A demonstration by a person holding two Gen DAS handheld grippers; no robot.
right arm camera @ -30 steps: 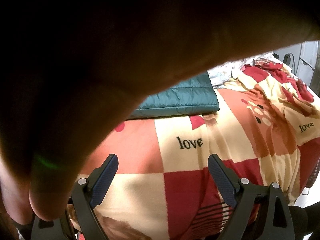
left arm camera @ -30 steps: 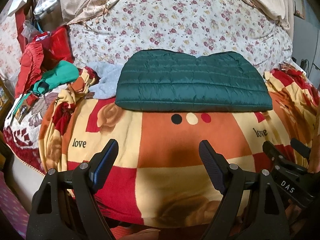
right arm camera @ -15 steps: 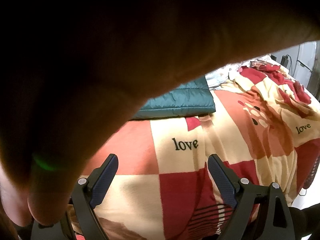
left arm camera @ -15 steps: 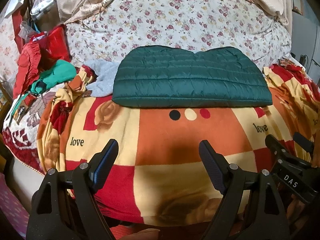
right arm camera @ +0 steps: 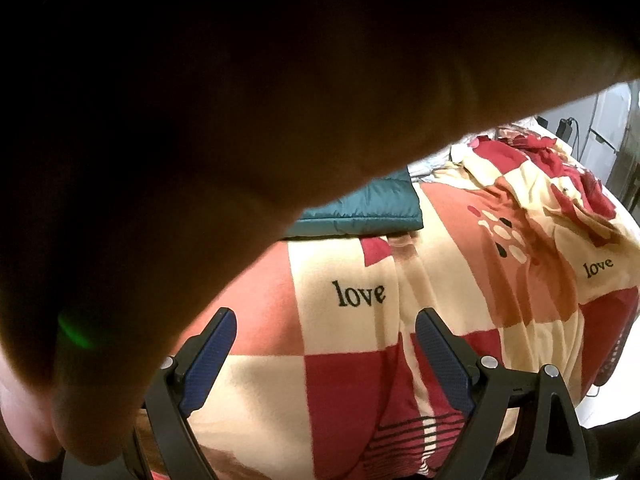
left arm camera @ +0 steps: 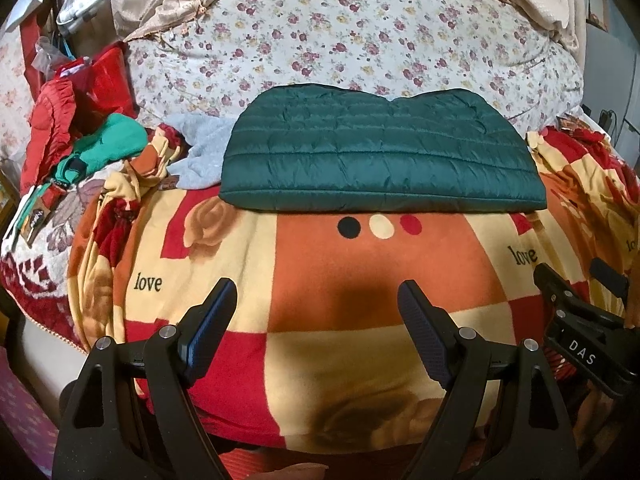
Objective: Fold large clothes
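The folded green quilted jacket [left arm camera: 380, 152] looks light, puffy and slippery, best pinched at its near corners, while both grippers' fingers [left arm camera: 212, 320] stand spread, empty.

**Materials and Surface Finish**

The green jacket [left arm camera: 380, 152] ahead of me is quilted cloth with a slight sheen, stitched in horizontal channels. It lies on a fleece blanket [left arm camera: 360, 352]: matt, soft-napped, printed in checks. Behind it, the floral quilt [left arm camera: 360, 28] is matt woven cloth. The grey garment [left arm camera: 198, 152] looks like dull, fuzzy knit. My left gripper [left arm camera: 316, 300] is matt black plastic with bright metal rivets; its fingers [left arm camera: 214, 320] carry blue pads, finely textured. My right gripper [right arm camera: 326, 330] matches.
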